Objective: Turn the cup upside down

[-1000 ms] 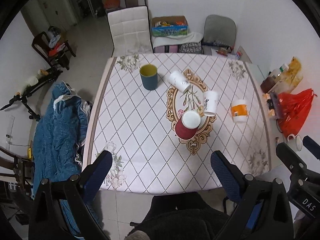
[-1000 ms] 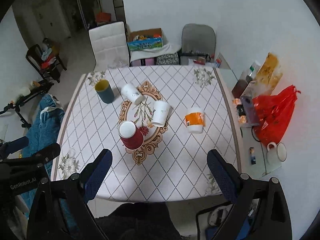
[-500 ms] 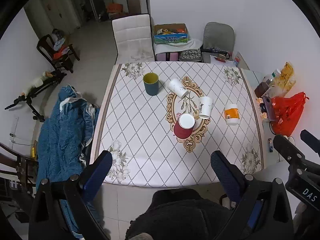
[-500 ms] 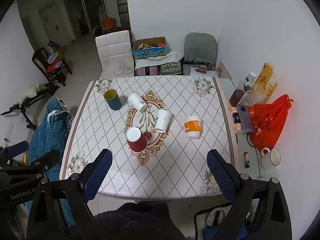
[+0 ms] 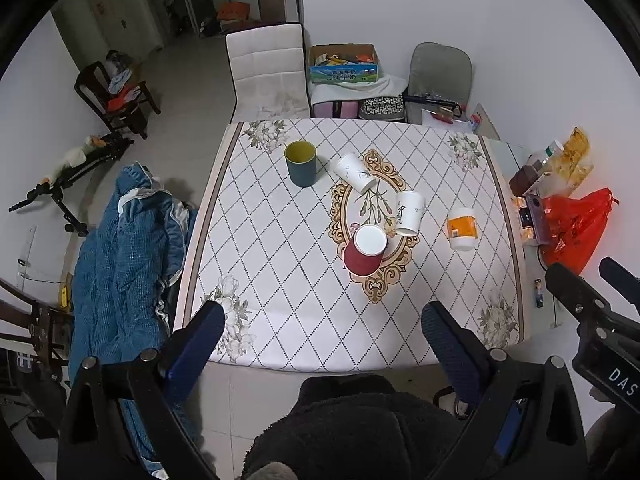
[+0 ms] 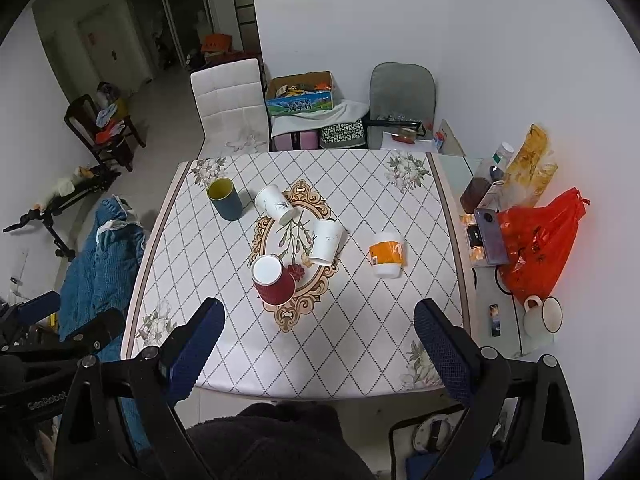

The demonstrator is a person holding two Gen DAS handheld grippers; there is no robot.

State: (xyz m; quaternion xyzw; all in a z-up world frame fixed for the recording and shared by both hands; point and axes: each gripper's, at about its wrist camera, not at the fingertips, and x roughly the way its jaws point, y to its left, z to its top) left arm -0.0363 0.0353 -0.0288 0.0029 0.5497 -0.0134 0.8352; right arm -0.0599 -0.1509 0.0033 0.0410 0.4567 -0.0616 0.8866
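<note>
Several cups stand on the patterned table [image 5: 280, 264] [image 6: 392, 320]. A dark blue cup with a yellow inside [image 5: 301, 163] [image 6: 225, 194] stands upright at the far left. A red cup [image 5: 363, 252] [image 6: 273, 281], two white cups [image 5: 355, 172] [image 5: 409, 213] [image 6: 275, 204] [image 6: 326, 241] and an orange-banded cup [image 5: 462, 227] [image 6: 387, 254] stand upside down. My left gripper [image 5: 320, 340] and right gripper [image 6: 316, 340] are both open and empty, high above the near table edge.
A blue quilt [image 5: 120, 264] lies left of the table. A red bag [image 6: 536, 240], bottles and a mug [image 6: 544, 314] sit on a side shelf at the right. Chairs [image 5: 266, 74] and boxes stand behind the table.
Both grippers have risen and pulled back from the table, so it looks smaller. The cups have not moved.
</note>
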